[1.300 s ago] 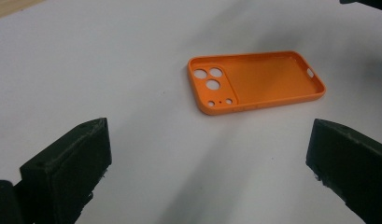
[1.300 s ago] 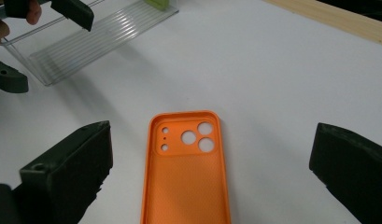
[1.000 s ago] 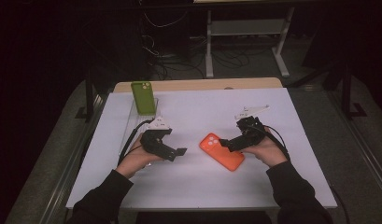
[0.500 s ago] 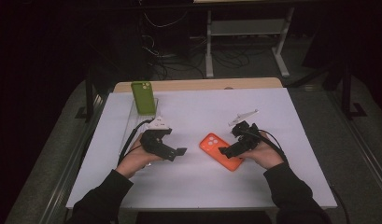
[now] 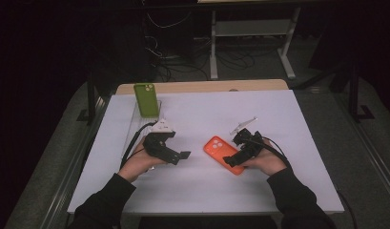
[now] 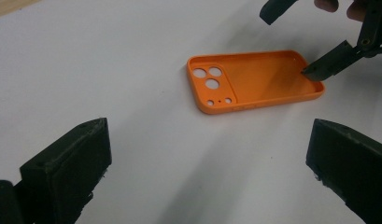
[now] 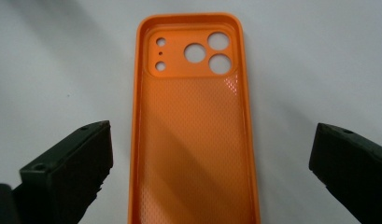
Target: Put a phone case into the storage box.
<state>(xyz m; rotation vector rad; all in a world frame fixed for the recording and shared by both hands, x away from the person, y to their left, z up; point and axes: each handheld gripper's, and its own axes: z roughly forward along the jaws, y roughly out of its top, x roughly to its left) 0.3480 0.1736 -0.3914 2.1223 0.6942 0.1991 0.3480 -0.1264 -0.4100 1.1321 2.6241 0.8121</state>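
Note:
An empty orange phone case point(image 5: 220, 151) lies open side up on the white mat point(image 5: 207, 112), camera cut-outs toward the far left. My right gripper point(image 5: 234, 153) is open over its near right end, one jaw on either side. In the right gripper view the case point(image 7: 193, 130) runs up between the spread jaws of the right gripper point(image 7: 212, 140). My left gripper point(image 5: 179, 153) is open, left of the case and apart from it, pointing at it. The left gripper view has the case point(image 6: 256, 81) ahead of the left gripper point(image 6: 207, 140), with a right gripper fingertip point(image 6: 319, 70) at its far rim.
A green phone point(image 5: 146, 99) stands upright in a clear holder at the mat's back left. A wooden table edge point(image 5: 207, 86) runs behind the mat. Dark floor, cables and a white desk frame point(image 5: 252, 28) lie beyond.
My right gripper has moved left and nearer, from beside the case's right edge to over its near end. The left gripper and the case have stayed put.

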